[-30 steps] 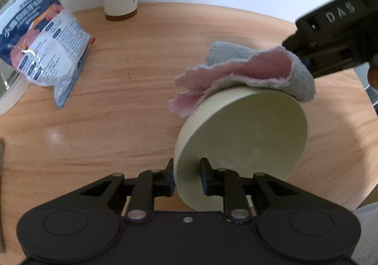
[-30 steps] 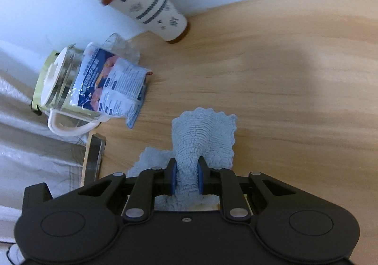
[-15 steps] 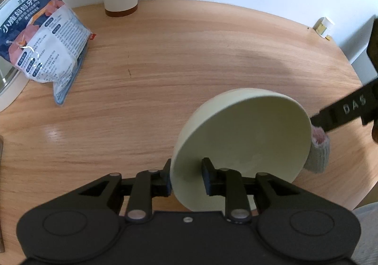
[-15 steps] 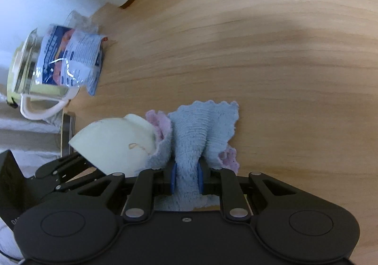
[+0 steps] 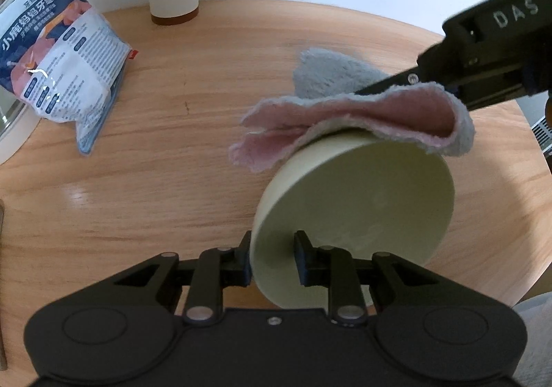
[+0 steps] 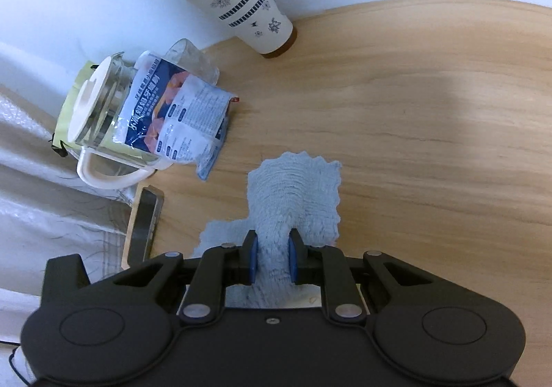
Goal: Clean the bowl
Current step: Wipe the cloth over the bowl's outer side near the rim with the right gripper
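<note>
My left gripper [image 5: 272, 257] is shut on the rim of a pale yellow-green bowl [image 5: 362, 214], held on edge above the table. A pink and grey-blue cloth [image 5: 362, 114] is draped over the bowl's top edge. My right gripper [image 6: 272, 257] is shut on that cloth [image 6: 296, 194]; in the left wrist view it reaches in from the upper right [image 5: 396, 81]. A sliver of the bowl [image 6: 307, 299] shows under the cloth in the right wrist view.
On the round wooden table [image 5: 172, 145] lie a blue and white snack packet [image 5: 58, 69], a paper cup with a brown lid [image 6: 238, 4] by the wall, a glass kettle [image 6: 100, 111] and a dark phone [image 6: 143, 225] at the left edge.
The right gripper has carried the cloth from the bowl's lower right side back up over its top edge. The bowl stays clamped on edge in the left gripper.
</note>
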`<move>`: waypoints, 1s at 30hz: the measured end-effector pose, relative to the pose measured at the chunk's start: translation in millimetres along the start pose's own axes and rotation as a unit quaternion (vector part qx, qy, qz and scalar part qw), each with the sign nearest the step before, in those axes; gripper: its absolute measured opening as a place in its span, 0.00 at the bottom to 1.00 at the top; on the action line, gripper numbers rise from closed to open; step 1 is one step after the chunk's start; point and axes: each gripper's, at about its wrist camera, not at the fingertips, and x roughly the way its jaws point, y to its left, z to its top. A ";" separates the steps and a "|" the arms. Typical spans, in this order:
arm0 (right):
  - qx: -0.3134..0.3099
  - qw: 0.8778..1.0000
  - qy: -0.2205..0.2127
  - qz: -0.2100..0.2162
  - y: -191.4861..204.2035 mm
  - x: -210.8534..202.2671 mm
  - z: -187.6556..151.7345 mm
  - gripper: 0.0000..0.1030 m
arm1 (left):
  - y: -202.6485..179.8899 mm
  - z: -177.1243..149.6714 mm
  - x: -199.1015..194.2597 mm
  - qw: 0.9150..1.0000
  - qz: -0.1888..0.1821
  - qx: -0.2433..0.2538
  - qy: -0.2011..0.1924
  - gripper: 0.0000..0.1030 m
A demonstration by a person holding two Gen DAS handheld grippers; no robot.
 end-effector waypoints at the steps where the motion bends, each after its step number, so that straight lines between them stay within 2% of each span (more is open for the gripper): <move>1: 0.005 1.000 0.000 -0.003 -4.8 -0.8 -1.7 0.20 | -0.3 0.2 -0.1 1.000 -0.001 0.000 0.000 0.22; 7: 0.046 0.998 0.031 -0.040 -35.3 4.9 -20.3 0.20 | -2.7 2.6 0.7 1.000 0.000 0.005 -0.001 0.23; 10: 0.058 0.996 0.041 -0.044 -44.5 4.7 -27.4 0.20 | -3.2 6.0 1.0 1.000 -0.001 0.004 0.000 0.22; 24: 0.074 0.996 0.007 -0.041 -56.7 -14.6 -23.0 0.20 | -13.9 22.8 0.5 1.000 -0.016 0.019 -0.001 0.12; 30: 0.086 0.996 -0.005 -0.036 -63.8 -21.9 -20.8 0.20 | -14.9 33.7 2.1 0.999 -0.031 0.005 0.005 0.09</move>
